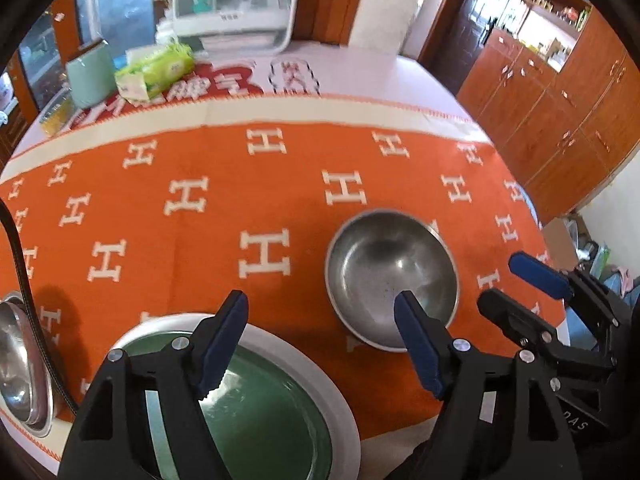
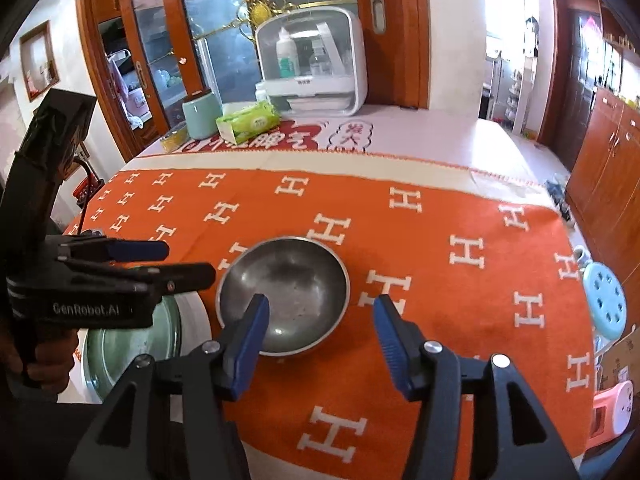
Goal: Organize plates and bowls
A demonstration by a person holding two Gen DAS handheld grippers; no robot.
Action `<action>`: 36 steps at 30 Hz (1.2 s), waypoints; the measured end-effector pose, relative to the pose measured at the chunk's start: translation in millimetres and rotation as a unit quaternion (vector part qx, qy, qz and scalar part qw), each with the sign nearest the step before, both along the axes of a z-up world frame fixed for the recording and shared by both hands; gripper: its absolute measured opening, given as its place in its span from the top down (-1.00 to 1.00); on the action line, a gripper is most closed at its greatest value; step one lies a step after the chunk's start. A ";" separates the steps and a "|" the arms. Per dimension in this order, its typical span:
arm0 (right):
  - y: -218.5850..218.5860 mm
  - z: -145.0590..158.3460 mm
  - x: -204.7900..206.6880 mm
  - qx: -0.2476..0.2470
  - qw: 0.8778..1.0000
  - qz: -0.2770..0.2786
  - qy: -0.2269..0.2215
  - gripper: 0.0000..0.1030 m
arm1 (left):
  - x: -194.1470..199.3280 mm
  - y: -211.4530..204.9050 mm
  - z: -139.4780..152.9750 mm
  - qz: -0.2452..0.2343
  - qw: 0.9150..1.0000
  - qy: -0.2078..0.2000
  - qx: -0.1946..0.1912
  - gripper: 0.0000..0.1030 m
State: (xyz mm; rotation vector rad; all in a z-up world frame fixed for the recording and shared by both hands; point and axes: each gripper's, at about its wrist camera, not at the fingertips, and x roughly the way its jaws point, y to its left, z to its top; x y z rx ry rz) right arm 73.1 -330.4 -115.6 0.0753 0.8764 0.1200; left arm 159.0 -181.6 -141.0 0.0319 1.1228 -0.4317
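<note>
1. Orange cloth [image 2: 440, 216]: bare beyond the dishes, ample room.
2. Green plate [image 1: 256, 420]: near table edge, directly under left gripper [image 1: 320, 344], jaws wide, empty.
3. Steel bowl [image 2: 284, 292]: right of plate, apart; right gripper [image 2: 320, 344] nearer, left finger over its rim, jaws parted, empty.

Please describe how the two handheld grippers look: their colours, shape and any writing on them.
Both the left gripper and the right gripper have black angular plastic bodies with silver screws and two fingers with ribbed blue pads. The left one's side bears white lettering "GenRobot.AI", seen in the right wrist view, and a black cable runs beside it.
</note>
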 end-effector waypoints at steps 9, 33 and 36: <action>-8.7 -25.6 14.1 0.033 0.998 -0.004 0.053 -0.06 | 12.2 -19.8 -26.3 -0.031 0.998 0.053 0.025 -0.44; -15.7 -61.0 33.2 0.084 0.989 0.002 0.119 0.51 | 28.3 -40.1 -59.2 -0.063 0.991 0.113 0.028 0.54; -17.6 -61.4 33.3 0.087 0.989 -0.002 0.120 0.53 | 29.2 -40.5 -58.0 -0.062 0.992 0.110 0.025 0.57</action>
